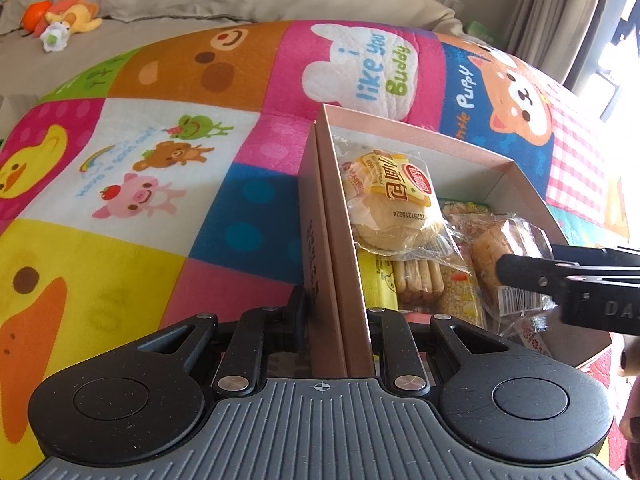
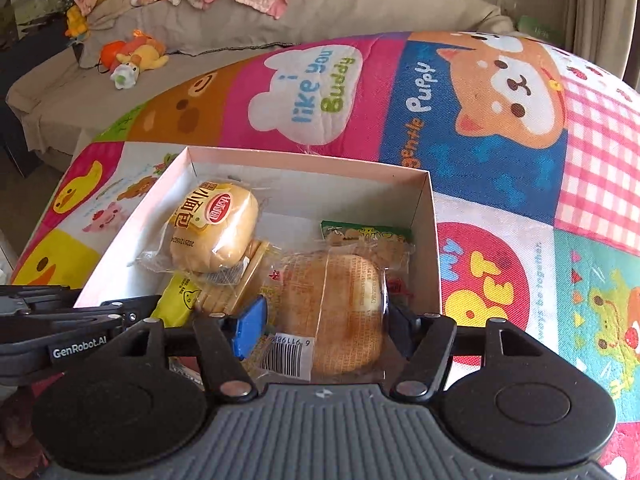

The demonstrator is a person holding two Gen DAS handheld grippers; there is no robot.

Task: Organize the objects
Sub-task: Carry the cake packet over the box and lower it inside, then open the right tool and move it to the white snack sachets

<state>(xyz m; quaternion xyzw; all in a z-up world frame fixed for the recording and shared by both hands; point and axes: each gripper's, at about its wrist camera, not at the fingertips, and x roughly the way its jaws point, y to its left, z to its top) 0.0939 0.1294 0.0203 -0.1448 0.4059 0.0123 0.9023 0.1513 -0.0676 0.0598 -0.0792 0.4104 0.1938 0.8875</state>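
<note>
A pink cardboard box point(image 1: 420, 136) point(image 2: 304, 160) lies on a colourful play mat and holds several wrapped snacks. My left gripper point(image 1: 336, 316) is shut on the box's left wall, one finger outside and one inside. A round bun in a yellow-labelled wrapper point(image 1: 390, 204) point(image 2: 216, 232) rests at the back left of the box. A larger wrapped bread point(image 2: 344, 312) point(image 1: 492, 256) lies at the front right, between the fingers of my right gripper point(image 2: 326, 328). Those jaws stand apart from it, so the gripper is open. A yellow packet point(image 2: 180, 300) and a green packet point(image 2: 366, 234) lie underneath.
The patchwork cartoon mat point(image 1: 168, 160) point(image 2: 500, 184) spreads around the box. Behind it a beige sofa point(image 2: 224, 36) carries plush toys point(image 1: 66, 16) point(image 2: 132, 54) and pink clothes. Curtains point(image 1: 560, 12) hang at the far right. A person's hand point(image 1: 630, 360) shows at the right edge.
</note>
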